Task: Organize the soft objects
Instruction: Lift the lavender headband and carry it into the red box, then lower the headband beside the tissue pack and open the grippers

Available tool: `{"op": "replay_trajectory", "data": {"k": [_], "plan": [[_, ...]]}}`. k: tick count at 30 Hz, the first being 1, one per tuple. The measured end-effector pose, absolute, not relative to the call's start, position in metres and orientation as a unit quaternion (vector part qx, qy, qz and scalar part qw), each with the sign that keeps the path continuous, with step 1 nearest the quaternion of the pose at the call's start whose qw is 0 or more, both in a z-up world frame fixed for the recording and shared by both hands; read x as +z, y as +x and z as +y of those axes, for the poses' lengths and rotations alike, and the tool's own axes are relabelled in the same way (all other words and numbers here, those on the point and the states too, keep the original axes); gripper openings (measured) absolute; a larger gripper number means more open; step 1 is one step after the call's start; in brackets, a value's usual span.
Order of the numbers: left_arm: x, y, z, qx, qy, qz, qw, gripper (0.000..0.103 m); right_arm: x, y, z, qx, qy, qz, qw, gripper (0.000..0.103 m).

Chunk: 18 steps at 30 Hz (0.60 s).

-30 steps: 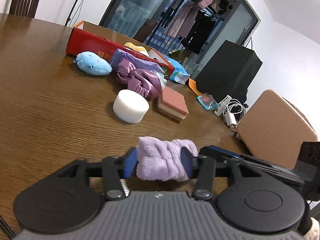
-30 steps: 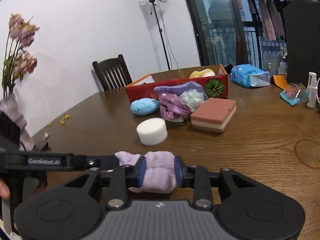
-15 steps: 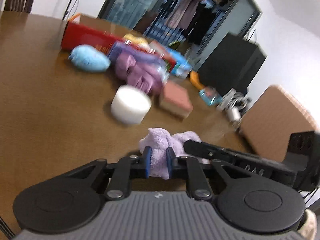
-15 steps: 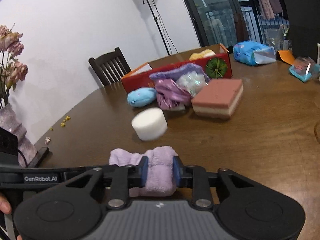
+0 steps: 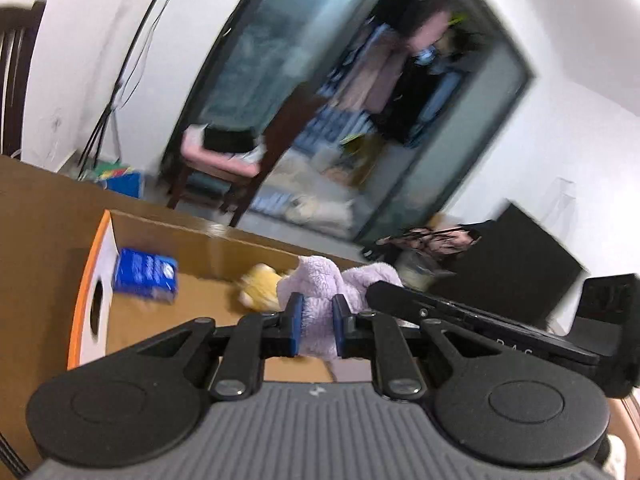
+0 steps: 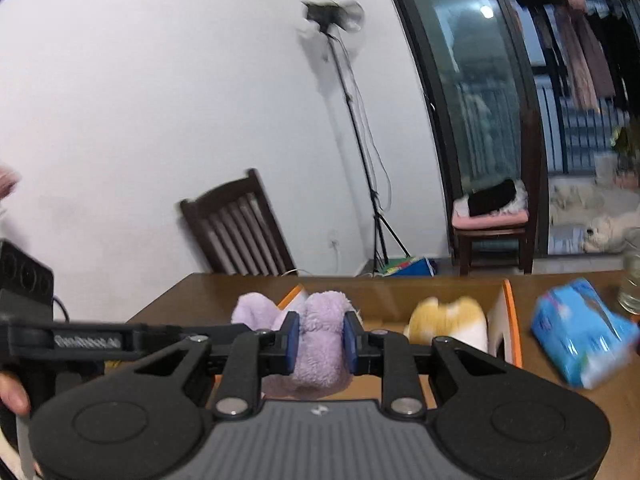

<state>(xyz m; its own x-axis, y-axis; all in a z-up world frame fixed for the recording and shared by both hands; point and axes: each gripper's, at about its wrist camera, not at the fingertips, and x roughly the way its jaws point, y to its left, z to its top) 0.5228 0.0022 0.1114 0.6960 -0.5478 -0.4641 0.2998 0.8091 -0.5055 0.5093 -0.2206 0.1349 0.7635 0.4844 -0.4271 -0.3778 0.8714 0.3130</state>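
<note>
Brown wood-grain table [image 6: 560, 412] is carrying everything, smooth top, far edge running in front of a white wall. On it an open cardboard box [image 5: 224, 248] is sitting, plain brown inside, orange-trimmed white end flaps, one flap with a round cut-out; in the right wrist view the same box [image 6: 508, 320] is showing its orange-edged right end wall. Inside the box: a blue rectangular packet [image 5: 145, 275] lying near the left end wall, and a fuzzy yellow-and-white plush [image 6: 448, 322] sitting toward the right end, blurred yellow [image 5: 260, 286] in the left view. Outside the box, toward the table's right edge, a crinkly blue plastic pack [image 6: 580, 344] is lying tilted.

The task's thing, a lilac fleece cloth [image 6: 316, 344], thick and fluffy, bunched into a roll, is hanging in the air over the box opening, not touching the box floor as far as visible. The left claw [image 5: 316, 330] is clamped tight on one end of the lilac fleece cloth [image 5: 320, 312], blue pads squeezing the pile thin. The right claw [image 6: 319, 342] is clamped on the other end, blue pads pressing into a fatter fold. Both claws have just been closing harder on the cloth between them. A dark slatted wooden chair [image 6: 240, 228] is standing behind the far edge.
</note>
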Motion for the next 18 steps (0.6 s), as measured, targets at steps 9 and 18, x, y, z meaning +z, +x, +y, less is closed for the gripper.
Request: {"op": "replay_trajectory", "data": {"k": [9, 18], "plan": [[0.023, 0.665, -0.002, -0.145, -0.168, 0.411, 0.884, 0.016, 0.06, 0.687, -0.181, 0.166, 0.116, 0.375, 0.905, 0.022], [0.001, 0.68, -0.011, -0.128, -0.129, 0.446, 0.876, 0.02, 0.007, 0.703, -0.173, 0.15, 0.088, 0.412, 0.894, 0.023]]}}
